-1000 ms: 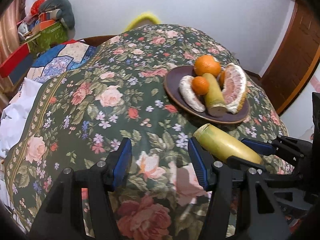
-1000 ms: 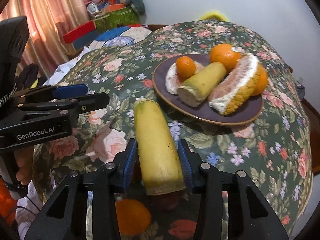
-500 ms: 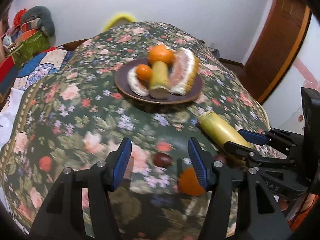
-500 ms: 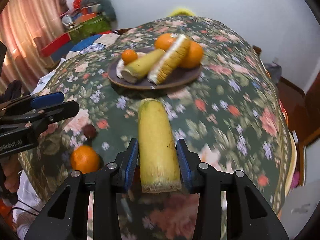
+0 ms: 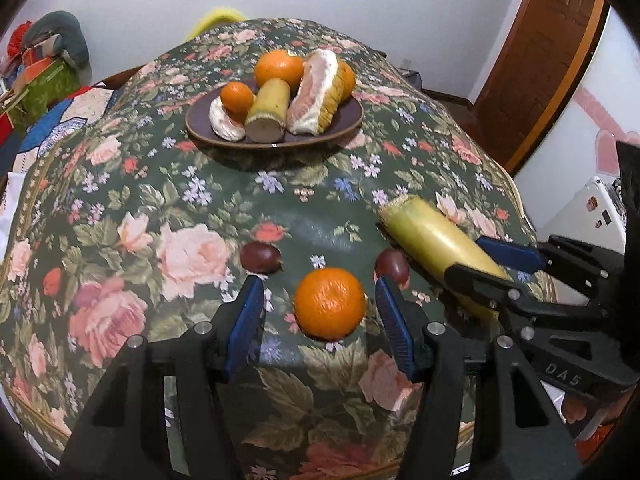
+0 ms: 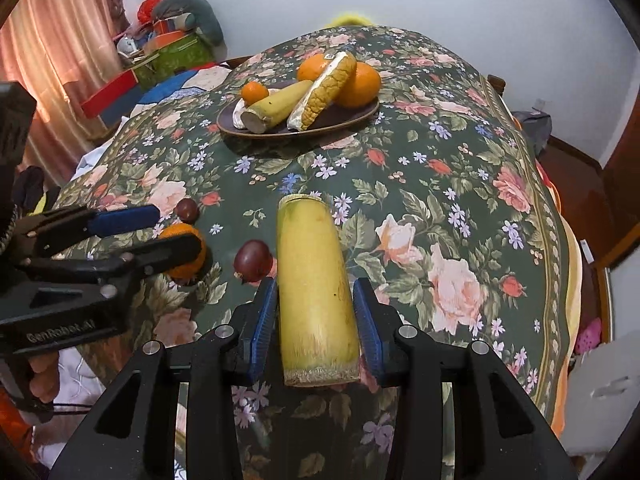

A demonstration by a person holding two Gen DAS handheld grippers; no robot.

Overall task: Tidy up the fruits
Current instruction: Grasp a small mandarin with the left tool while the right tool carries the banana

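My right gripper [image 6: 316,320] clamps a yellow cane stalk [image 6: 314,276] across its width, the stalk's long axis running straight out between the pads toward the plate [image 6: 360,114] of fruit far across the floral tablecloth [image 6: 460,184]. My left gripper [image 5: 320,312], fingers apart, has a loose orange [image 5: 330,302] sitting on the cloth squarely between its pads, with two dark plums [image 5: 260,257] just ahead. The left is nearer the orange; closing should take it, I judge.
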